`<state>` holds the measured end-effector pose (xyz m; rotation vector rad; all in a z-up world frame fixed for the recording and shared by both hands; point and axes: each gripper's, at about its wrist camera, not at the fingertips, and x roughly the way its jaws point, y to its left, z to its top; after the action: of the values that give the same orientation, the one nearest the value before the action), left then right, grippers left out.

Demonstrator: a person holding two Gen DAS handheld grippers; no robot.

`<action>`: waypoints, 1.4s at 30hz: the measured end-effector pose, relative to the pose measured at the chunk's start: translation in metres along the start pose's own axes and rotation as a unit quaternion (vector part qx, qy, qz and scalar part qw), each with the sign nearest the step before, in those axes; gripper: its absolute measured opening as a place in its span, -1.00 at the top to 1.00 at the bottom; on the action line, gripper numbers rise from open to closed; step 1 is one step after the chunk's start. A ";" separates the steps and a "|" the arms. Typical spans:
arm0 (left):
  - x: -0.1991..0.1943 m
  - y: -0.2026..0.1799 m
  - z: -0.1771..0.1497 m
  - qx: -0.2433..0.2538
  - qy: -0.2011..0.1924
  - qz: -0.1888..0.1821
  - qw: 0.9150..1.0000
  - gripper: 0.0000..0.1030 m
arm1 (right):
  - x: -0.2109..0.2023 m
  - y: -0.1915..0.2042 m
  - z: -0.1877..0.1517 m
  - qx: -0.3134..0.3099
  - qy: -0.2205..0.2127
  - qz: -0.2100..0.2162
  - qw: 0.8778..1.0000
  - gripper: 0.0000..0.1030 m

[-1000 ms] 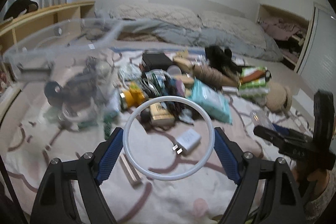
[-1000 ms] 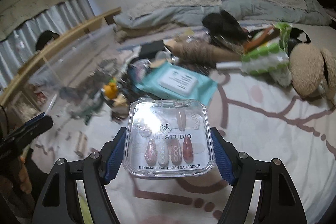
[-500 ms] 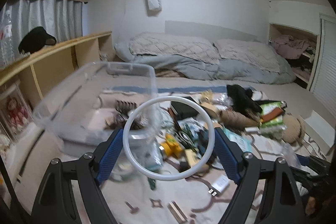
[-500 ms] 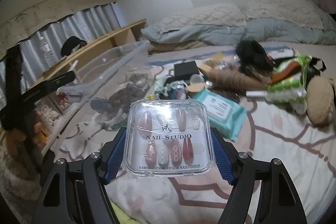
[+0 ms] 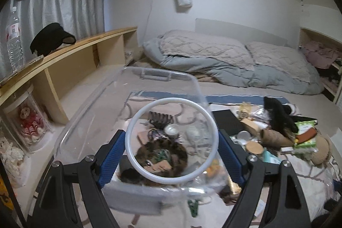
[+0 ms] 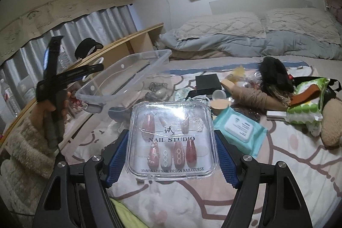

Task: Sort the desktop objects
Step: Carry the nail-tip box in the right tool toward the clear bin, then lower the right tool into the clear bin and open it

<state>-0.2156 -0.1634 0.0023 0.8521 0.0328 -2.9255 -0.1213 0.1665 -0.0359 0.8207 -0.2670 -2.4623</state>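
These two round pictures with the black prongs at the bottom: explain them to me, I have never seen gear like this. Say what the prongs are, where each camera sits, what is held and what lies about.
No machine here: a person holds a two-fingered clamp tool in each hand, and each tool carries a wide-angle camera looking forward along its fingers.

In the left tool's picture, the left gripper is closed on a white ring, with a clear plastic bin of small odds and ends beyond it.

In the right tool's picture, the right gripper clamps a clear nail box printed NAIL STUDIO, with false nails inside. At the left edge the person's hand in a fuzzy sleeve holds the other tool.

All this happens over a bed with a patterned blanket. On it lie a teal wipes pack, a black box, a green dotted packet and more clutter.
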 end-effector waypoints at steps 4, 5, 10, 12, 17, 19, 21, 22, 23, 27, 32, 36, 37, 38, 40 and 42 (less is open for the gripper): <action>0.022 0.009 0.003 -0.010 0.027 0.000 1.000 -0.64 | 0.007 0.001 0.002 0.004 0.009 0.010 1.000 -0.48; 0.028 0.011 0.004 -0.010 0.034 0.002 0.999 -0.64 | 0.009 0.002 0.002 0.004 0.010 0.010 1.000 -0.48; 0.055 0.019 0.003 -0.011 0.067 0.018 0.998 -0.64 | 0.013 0.006 0.003 0.002 0.015 0.010 1.000 -0.48; 0.064 0.023 0.001 -0.013 0.077 0.027 0.997 -0.64 | 0.015 0.008 0.005 0.001 0.017 0.013 1.000 -0.48; 0.074 0.036 -0.002 -0.027 0.092 0.037 0.995 -0.64 | 0.022 0.011 0.011 0.004 0.020 0.019 1.000 -0.48; 0.073 0.038 -0.002 -0.033 0.094 0.038 0.994 -0.65 | 0.026 0.014 0.014 0.004 0.020 0.023 1.000 -0.48; 0.070 0.041 -0.004 -0.043 0.097 0.032 0.994 -0.65 | 0.030 0.018 0.019 0.000 0.019 0.024 1.000 -0.48; 0.071 0.042 -0.005 -0.044 0.099 0.030 0.994 -0.65 | 0.031 0.020 0.021 -0.001 0.019 0.026 0.999 -0.48; 0.070 0.042 -0.006 -0.042 0.103 0.032 0.993 -0.66 | 0.034 0.023 0.024 -0.004 0.018 0.028 0.999 -0.48; 0.066 0.045 -0.010 -0.029 0.099 0.047 0.994 -0.91 | 0.043 0.035 0.037 -0.011 0.019 0.039 0.999 -0.48; 0.059 0.050 -0.017 -0.018 0.095 0.048 0.994 -0.91 | 0.055 0.054 0.055 -0.027 0.020 0.045 0.998 -0.48; 0.048 0.056 -0.021 -0.018 0.084 0.039 0.996 -0.91 | 0.067 0.070 0.071 -0.037 0.023 0.052 0.998 -0.48; 0.043 0.057 -0.022 -0.019 0.079 0.037 0.996 -0.91 | 0.071 0.074 0.075 -0.040 0.024 0.053 0.998 -0.48; 0.041 0.057 -0.022 -0.020 0.077 0.036 0.996 -0.91 | 0.074 0.076 0.078 -0.043 0.025 0.053 0.997 -0.48; 0.034 0.058 -0.022 -0.022 0.072 0.029 0.997 -0.91 | 0.082 0.086 0.088 -0.054 0.027 0.051 0.997 -0.48; 0.025 0.060 -0.023 -0.024 0.064 0.022 0.997 -0.91 | 0.092 0.095 0.098 -0.063 0.030 0.047 0.996 -0.48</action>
<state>-0.2185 -0.2242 -0.0297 1.0166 0.0930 -2.8129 -0.2032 0.0391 0.0277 0.8087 -0.1247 -2.3369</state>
